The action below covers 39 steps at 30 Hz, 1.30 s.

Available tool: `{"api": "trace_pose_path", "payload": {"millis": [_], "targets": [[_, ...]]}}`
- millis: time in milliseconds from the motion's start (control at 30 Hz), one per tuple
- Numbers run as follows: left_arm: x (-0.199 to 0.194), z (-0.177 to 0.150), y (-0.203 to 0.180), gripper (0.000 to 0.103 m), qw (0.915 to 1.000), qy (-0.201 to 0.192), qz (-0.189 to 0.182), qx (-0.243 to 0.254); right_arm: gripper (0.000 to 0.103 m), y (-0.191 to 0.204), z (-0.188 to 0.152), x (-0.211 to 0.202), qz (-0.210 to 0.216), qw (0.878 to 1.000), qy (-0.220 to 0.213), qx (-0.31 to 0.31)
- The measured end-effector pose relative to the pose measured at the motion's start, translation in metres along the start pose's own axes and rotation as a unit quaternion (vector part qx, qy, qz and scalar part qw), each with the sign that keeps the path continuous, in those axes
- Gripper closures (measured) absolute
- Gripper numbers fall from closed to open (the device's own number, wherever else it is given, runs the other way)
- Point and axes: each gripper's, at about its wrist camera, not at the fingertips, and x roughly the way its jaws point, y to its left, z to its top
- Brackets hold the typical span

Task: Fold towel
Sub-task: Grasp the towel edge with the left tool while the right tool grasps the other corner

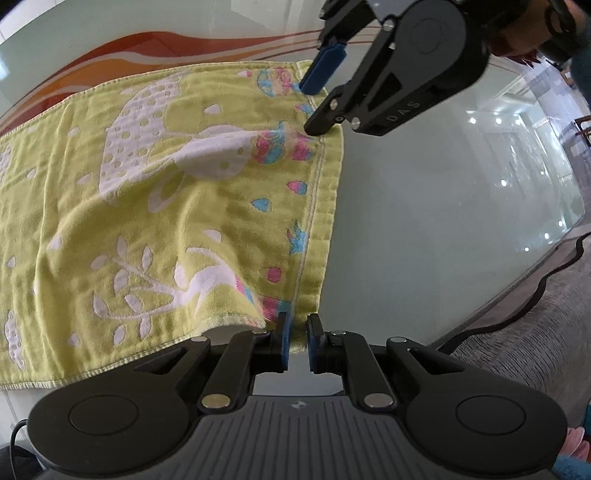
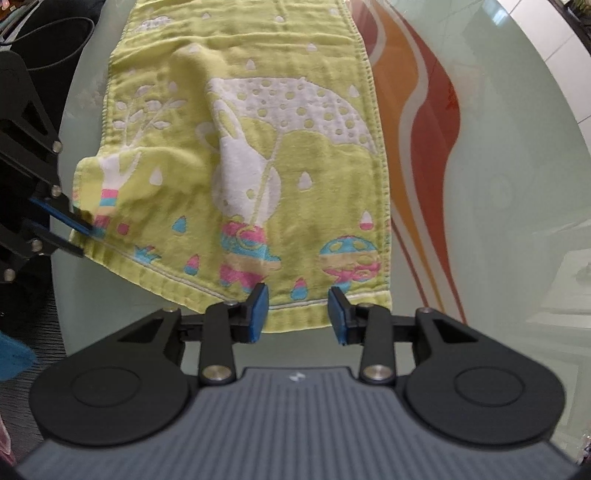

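Observation:
A yellow-green towel [image 1: 155, 206] with white rabbits and pink and blue figures lies lengthwise on a glass table [image 1: 443, 221]. My left gripper [image 1: 297, 341] is shut on the towel's near corner and lifts it slightly; it also shows in the right wrist view [image 2: 79, 240]. My right gripper [image 2: 297, 314] is open, its jaws straddling the towel's [image 2: 258, 155] hem near the other corner. In the left wrist view the right gripper [image 1: 317, 107] hovers at the hem, fingers apart.
The glass table [image 2: 498, 184] has a red and orange wave pattern [image 2: 428, 122] beside the towel. Its edge [image 1: 535, 280] runs at the right, with grey carpet [image 1: 517, 350] beyond. A black cable [image 2: 70, 33] lies off the table at the far left.

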Motion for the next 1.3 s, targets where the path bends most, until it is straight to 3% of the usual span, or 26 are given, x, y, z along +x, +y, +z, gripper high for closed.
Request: {"api": "trace_pose_path", "payload": {"millis": [167, 267, 400, 500, 567, 767, 900, 1100, 1300], "targets": [[-0.027, 0.001, 0.017, 0.069, 0.9991, -0.038, -0.016, -0.012, 0.062, -0.010, -0.006, -0.031, -0.023, 0.998, -0.056, 0.036], [-0.046, -0.001, 0.028, 0.069, 0.9977, -0.060, -0.022, -0.023, 0.062, -0.023, -0.017, -0.048, -0.032, 0.995, -0.077, 0.058], [-0.056, -0.007, 0.027, 0.069, 0.9978, -0.065, -0.010, -0.008, 0.062, -0.027, -0.015, -0.042, -0.039, 0.996, -0.055, 0.058], [-0.025, 0.001, 0.032, 0.073, 0.9981, -0.057, -0.023, 0.000, 0.062, -0.027, -0.016, -0.032, -0.039, 0.997, -0.037, 0.054], [-0.023, -0.003, 0.034, 0.078, 0.9977, -0.061, -0.029, -0.003, 0.062, -0.027, -0.017, -0.026, -0.042, 0.997, -0.033, 0.055], [-0.026, 0.000, 0.031, 0.078, 0.9936, -0.102, -0.037, 0.032, 0.059, -0.028, -0.027, -0.020, -0.042, 0.997, -0.038, 0.060], [-0.010, 0.001, 0.022, 0.078, 0.9928, -0.083, -0.016, 0.085, 0.057, -0.030, -0.030, -0.015, -0.039, 0.996, -0.038, 0.067], [0.005, -0.001, 0.021, 0.077, 0.9936, -0.062, -0.001, 0.094, 0.053, -0.033, -0.033, -0.008, -0.035, 0.996, -0.037, 0.074], [0.008, -0.001, 0.013, 0.062, 0.9914, -0.056, 0.007, 0.118, 0.045, -0.041, -0.032, -0.010, -0.034, 0.994, -0.056, 0.086]]}}
